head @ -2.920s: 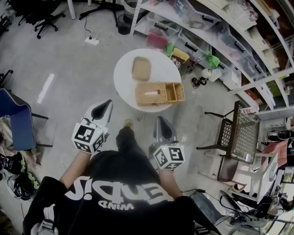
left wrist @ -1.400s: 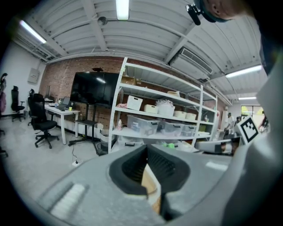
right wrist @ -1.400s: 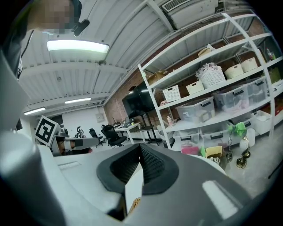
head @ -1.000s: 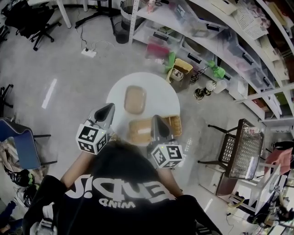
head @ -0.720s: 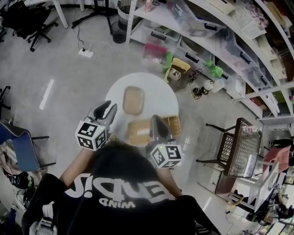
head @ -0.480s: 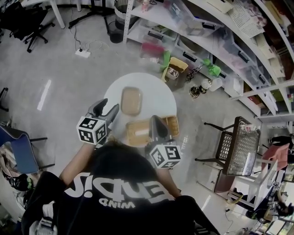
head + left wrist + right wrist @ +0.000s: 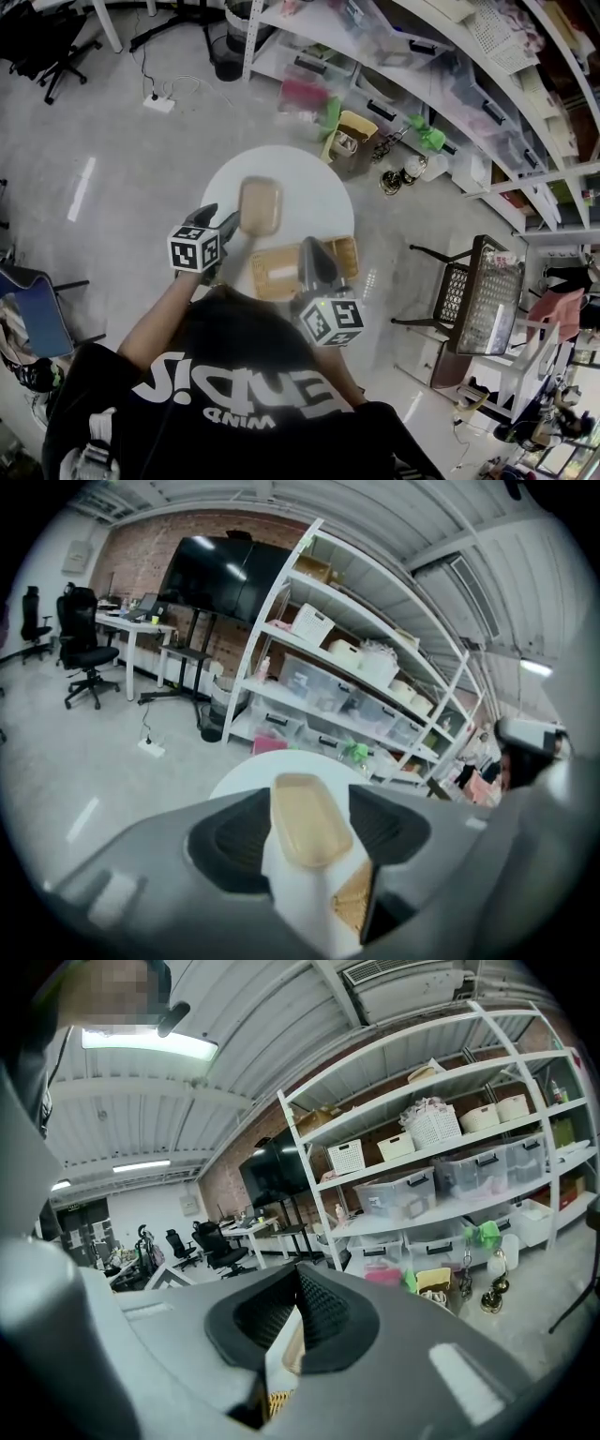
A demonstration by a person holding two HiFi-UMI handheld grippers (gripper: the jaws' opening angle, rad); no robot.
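Left gripper fingers released, tan lid just ahead between them on the table; right gripper clenched empty above the basket; I fear low tips could shove the lid off.

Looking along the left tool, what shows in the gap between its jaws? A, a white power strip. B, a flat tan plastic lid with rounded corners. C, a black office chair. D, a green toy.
B: in the left gripper view the left tool's jaws stand apart, and the flat tan plastic lid with rounded corners fills the gap between them, lying on the round white table.
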